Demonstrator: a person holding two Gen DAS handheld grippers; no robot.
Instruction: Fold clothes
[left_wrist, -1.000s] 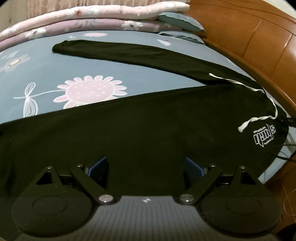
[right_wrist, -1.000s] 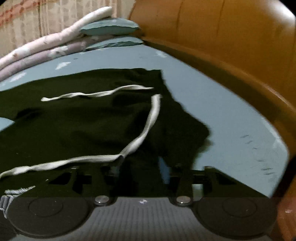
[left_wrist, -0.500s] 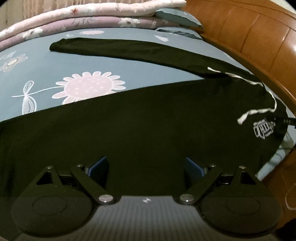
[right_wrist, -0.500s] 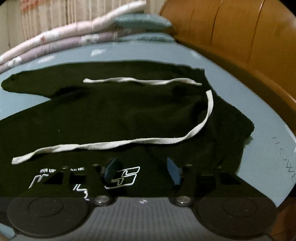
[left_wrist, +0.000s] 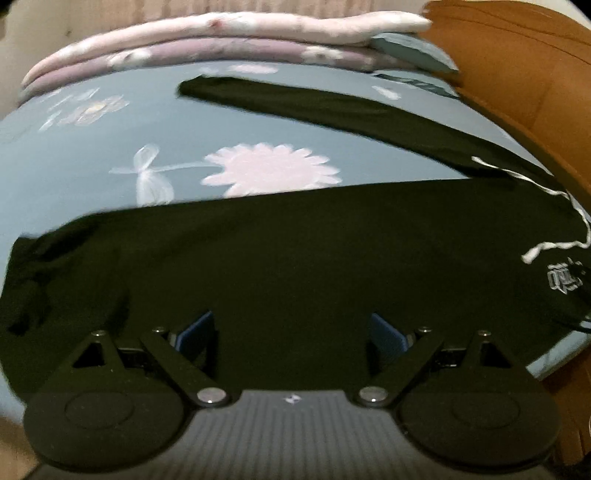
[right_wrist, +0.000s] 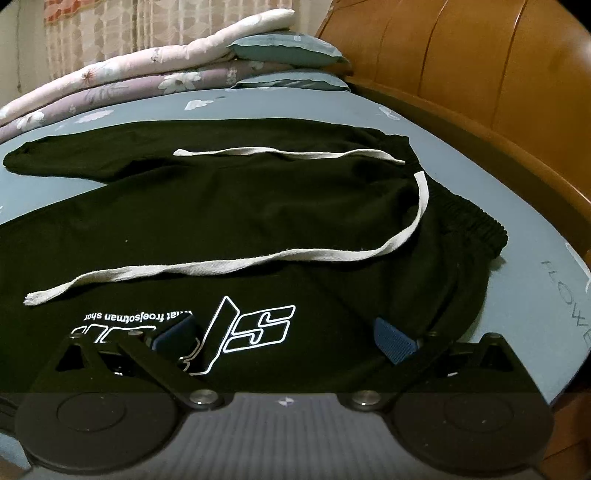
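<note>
Jaws opening over flat black pants (right_wrist: 258, 221), white drawstring (right_wrist: 258, 258) loose.

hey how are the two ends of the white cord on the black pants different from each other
The far cord end lies nearly straight across the upper part of the pants; the near cord end curves down from the waistband and runs longer. The near one ends frayed beside the white logo; the far one stops well short of it. Both are flat, off-white and loose on the fabric.

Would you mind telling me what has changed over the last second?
The right gripper let go of the black trousers near the waistband; its fingers are opening, nothing pinched. The left gripper stayed open. The trousers and white drawstring still lie flat on the bed.
</note>
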